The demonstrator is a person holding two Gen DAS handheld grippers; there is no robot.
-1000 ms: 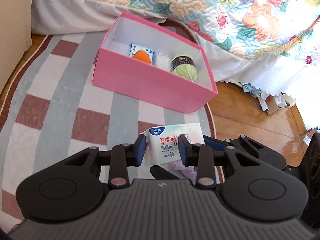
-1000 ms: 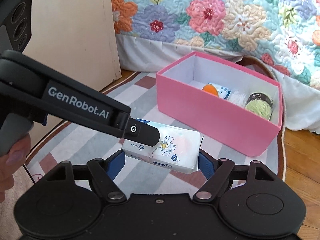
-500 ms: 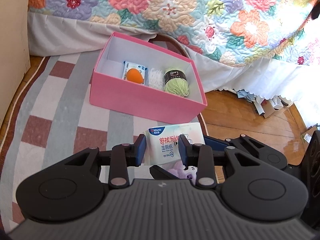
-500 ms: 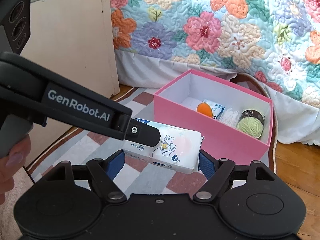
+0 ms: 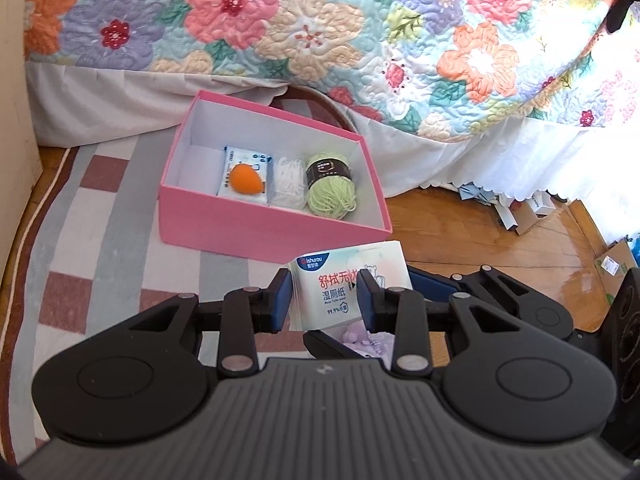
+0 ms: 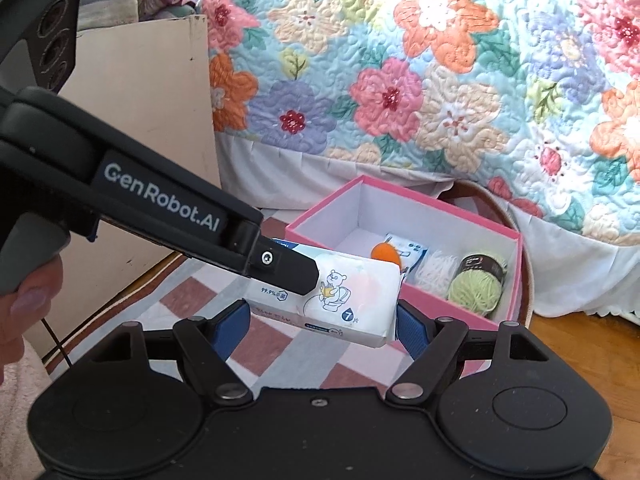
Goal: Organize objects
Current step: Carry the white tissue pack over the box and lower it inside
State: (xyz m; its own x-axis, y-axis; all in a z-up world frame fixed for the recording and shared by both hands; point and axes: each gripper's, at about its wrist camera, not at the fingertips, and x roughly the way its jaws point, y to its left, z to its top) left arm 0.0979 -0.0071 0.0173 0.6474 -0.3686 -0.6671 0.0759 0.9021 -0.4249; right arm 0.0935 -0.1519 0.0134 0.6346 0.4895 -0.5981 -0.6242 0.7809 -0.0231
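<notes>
A white pack of wet wipes (image 5: 340, 284) is held off the floor. My left gripper (image 5: 324, 300) is shut on its near end. My right gripper (image 6: 320, 322) spans the pack (image 6: 344, 300) lengthwise, blue pads at both ends, shut on it. The left gripper's finger (image 6: 280, 268) lies across the pack in the right wrist view. Ahead on the rug stands an open pink box (image 5: 208, 224), also in the right wrist view (image 6: 320, 216). It holds an orange sponge egg (image 5: 246, 178) on a flat packet, a white string bundle (image 5: 290, 180) and green yarn (image 5: 330, 196).
A striped, checked rug (image 5: 92, 248) covers the floor. A bed with a floral quilt (image 5: 360, 40) and white skirt stands behind the box. A beige board (image 6: 152, 120) is at left. Wooden floor (image 5: 480, 248) with paper scraps lies at right.
Both grippers have risen and tilted with the pack, so the box looks lower and farther and more of the quilt shows. The grip on the pack is unchanged.
</notes>
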